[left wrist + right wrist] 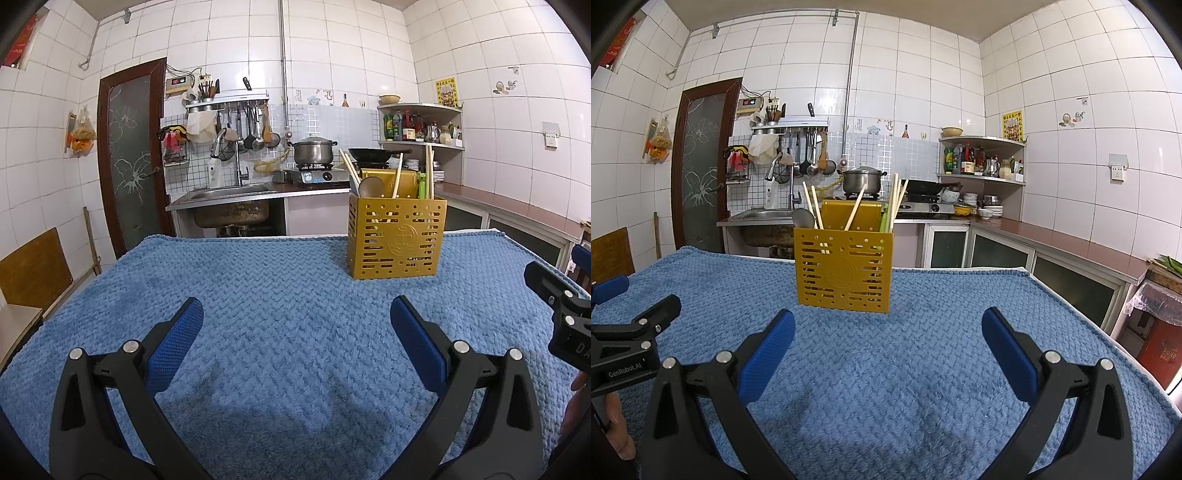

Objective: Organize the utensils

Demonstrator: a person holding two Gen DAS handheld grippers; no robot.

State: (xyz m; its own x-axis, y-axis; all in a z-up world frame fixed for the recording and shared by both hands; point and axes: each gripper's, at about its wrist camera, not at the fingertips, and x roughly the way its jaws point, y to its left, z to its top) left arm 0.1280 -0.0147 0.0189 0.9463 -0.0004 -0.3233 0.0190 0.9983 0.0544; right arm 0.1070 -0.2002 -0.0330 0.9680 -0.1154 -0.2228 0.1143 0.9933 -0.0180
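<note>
Utensils stand in a gold holder [396,238] on the blue blanket [280,295] covering my worktop; in the left view the holder sits right of centre in the upper half of the frame, while in the right view it sits [844,269] just left of centre. I see pale chopsticks [398,176] leaning out of the top, a steel spoon [370,186] bowl-up at its left side, and something green [421,184] near its right side. The right view shows the chopsticks [855,212] fanned more widely, with the spoon [804,218] at the holder's upper left corner.

My left gripper [296,321] fills the bottom of its own view, jaws spread wide with nothing between them, only blanket. My right gripper [888,330] is likewise released and empty in its view. Each camera catches the other tool: the left view shows the right gripper's black body at the far right edge, and the right view shows the left gripper at the far left edge, with a blue pad tip above it.

Only the right view shows a red bin [1158,332] with a plastic liner at the right edge. Both show the sink [229,194], a pot [313,150] and a wok [369,154] on the stove.
</note>
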